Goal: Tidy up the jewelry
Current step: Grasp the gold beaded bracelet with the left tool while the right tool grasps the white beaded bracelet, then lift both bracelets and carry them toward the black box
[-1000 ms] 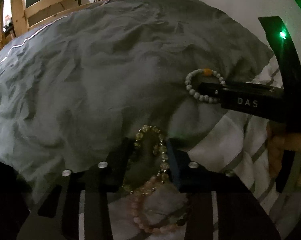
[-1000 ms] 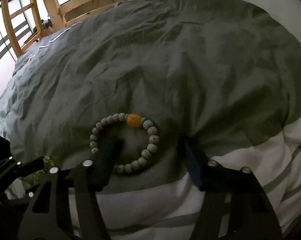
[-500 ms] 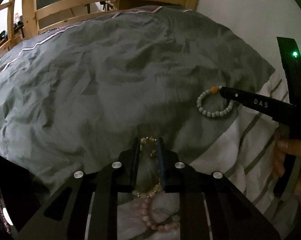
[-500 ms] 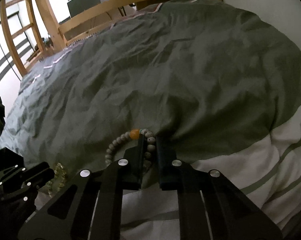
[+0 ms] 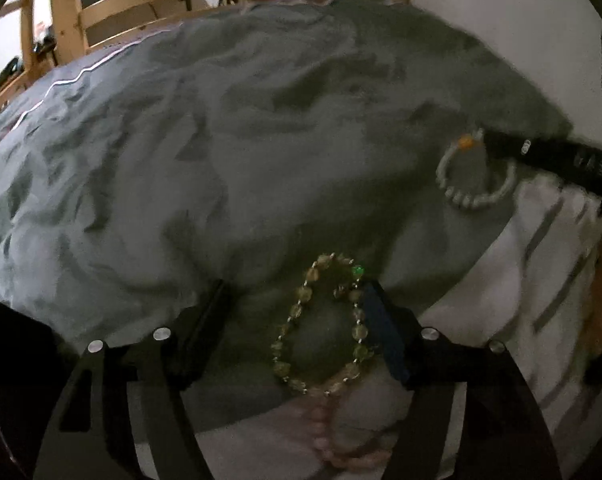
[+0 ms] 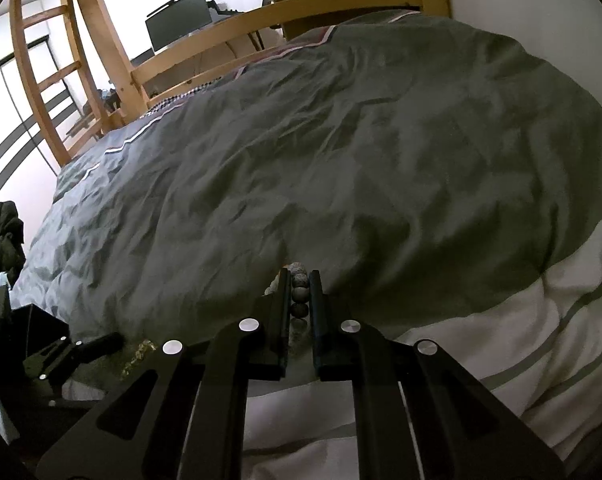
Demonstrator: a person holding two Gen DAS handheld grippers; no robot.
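Count: three bead bracelets on the bed, two tools

Left tool [image 5: 293, 292]: fingers spread wide apart, gripping nothing. The yellow-green crystal bracelet [image 5: 321, 320] lies between them as a loose drooping loop, its right side against the right finger, well apart from the left one. It rests on the grey duvet [image 5: 221, 160], right at the duvet's near hem

Pink bead bracelet [image 5: 333, 436]: just below the yellow-green one and touching or overlapping its lower end; lies on the white striped sheet [image 5: 541, 280]. Lower part blurred, and partly hidden behind the tool frame

White bead bracelet [image 5: 469, 196] with one orange bead: over to the right, at the duvet's edge where the sheet begins. Right tool [image 6: 300, 292] clenched on it; in the right wrist view three grey-white beads sit in a column pinched between the nearly closed fingers, the rest of the loop hidden behind the left finger. Cannot tell whether the loop is lifted or lying on the fabric

Room: duvet stretches wide and bare ahead of both tools, rumpled, up to the wooden bed frame [image 6: 301, 12] at the far end. White wall [image 6: 521, 0] bounds the right side. Sheet strip open to the right of the right tool. The two tools stand well apart, with the left one low at the left of the right wrist view
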